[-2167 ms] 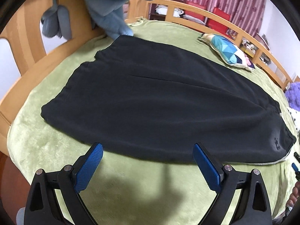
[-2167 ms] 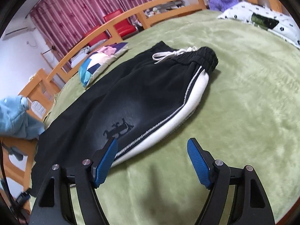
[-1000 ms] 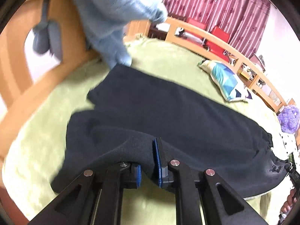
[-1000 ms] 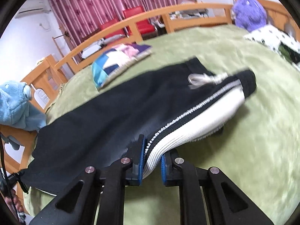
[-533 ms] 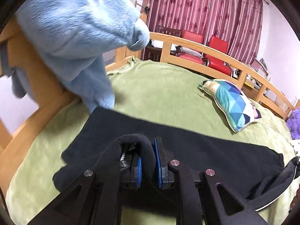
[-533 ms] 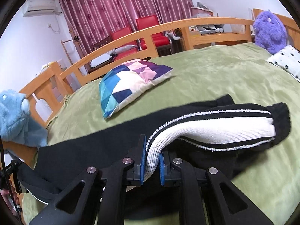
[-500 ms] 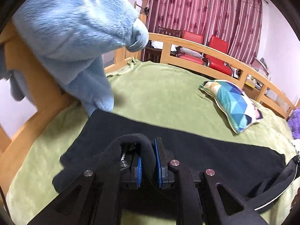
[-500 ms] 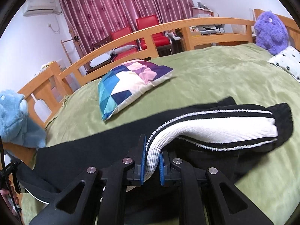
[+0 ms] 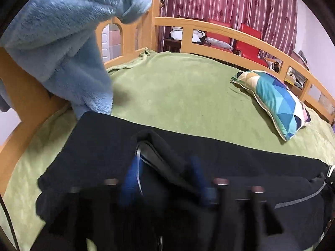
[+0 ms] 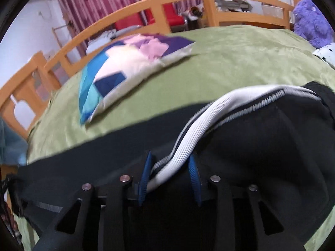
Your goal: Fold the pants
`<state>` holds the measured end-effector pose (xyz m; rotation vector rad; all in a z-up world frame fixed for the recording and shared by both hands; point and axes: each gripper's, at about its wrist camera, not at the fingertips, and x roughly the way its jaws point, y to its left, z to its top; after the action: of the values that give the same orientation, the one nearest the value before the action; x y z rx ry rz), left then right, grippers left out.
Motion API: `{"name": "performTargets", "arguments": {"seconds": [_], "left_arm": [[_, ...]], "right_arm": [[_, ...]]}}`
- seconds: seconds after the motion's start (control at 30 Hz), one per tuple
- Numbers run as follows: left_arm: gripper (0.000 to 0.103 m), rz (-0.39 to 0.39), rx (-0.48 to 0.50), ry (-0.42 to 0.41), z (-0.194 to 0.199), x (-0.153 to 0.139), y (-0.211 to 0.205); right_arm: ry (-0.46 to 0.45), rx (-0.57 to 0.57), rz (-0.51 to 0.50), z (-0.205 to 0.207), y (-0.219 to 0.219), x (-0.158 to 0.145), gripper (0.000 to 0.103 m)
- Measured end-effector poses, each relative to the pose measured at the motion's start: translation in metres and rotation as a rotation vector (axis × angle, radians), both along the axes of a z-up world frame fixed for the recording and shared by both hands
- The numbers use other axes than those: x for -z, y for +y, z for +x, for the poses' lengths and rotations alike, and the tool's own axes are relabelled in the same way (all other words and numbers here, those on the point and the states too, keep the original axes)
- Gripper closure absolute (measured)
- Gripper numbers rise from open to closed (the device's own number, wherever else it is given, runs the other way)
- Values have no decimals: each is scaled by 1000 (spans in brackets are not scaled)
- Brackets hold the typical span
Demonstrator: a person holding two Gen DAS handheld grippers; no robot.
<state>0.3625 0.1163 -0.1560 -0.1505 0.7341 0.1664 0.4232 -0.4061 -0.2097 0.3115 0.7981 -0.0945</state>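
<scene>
The black pants (image 9: 230, 159) lie folded lengthwise across the green blanket (image 9: 178, 87). My left gripper (image 9: 165, 177), blurred at the bottom of the left wrist view, has its jaws opening. A raised fold of black cloth (image 9: 161, 154) sits loose between its blue pads (image 9: 130, 177). In the right wrist view, the pants (image 10: 261, 146) show their white side stripe (image 10: 201, 123) on top. The stripe runs slack between the pads (image 10: 193, 177) of my right gripper (image 10: 170, 176), whose jaws are also opening.
A light blue plush blanket (image 9: 62, 41) hangs over the wooden bed end at the left. A patchwork pillow (image 9: 276, 104) (image 10: 129, 62) lies on the blanket beyond the pants. A wooden rail (image 9: 209, 27) rings the bed. A purple plush toy (image 10: 309, 10) sits far right.
Both grippers carried the near edge of the pants forward over the far half, folding them lengthwise. Their jaws, shut on the cloth half a second ago, have now parted and released it.
</scene>
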Motion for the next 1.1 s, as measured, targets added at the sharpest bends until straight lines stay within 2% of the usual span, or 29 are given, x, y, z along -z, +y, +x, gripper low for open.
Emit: {"name": "performTargets", "arguments": {"seconds": [0.03,0.07,0.17,0.23,0.27,0.33,0.53,0.67,0.83,0.97,1.1], "left_arm": [[27,4,9,-12,-9,-6,-2],[27,11,19,-19,-17,-11,-4],[27,14,45,-19,-50,-22,-10],[26,-38,50,-6,-67,-21,-9],[26,-85,61,13,-79,-17,-7],[26,-126,64,54,-94,-5,-7],[26,-182,56,178,-113,45,-12],[26,-235,35,199,-102,66,-9],[26,-293,24,209,-82,84,-7],[25,-282,-3,208,-68,91,-11],[24,-251,-38,210,-61,90,-19]], "right_arm": [[1,-1,-12,-9,2,-3,47],[-1,-9,-24,-20,5,-6,42],[21,-16,-57,-55,6,-9,41],[45,-13,-69,-78,2,-4,40],[65,-5,-71,-93,-2,0,40],[87,8,-59,-113,-10,8,40],[124,55,32,-154,-40,33,39],[91,75,118,-153,-53,40,35],[64,89,133,-127,-56,45,31],[40,105,144,-100,-54,47,23],[33,134,142,-75,-51,45,26]]}}
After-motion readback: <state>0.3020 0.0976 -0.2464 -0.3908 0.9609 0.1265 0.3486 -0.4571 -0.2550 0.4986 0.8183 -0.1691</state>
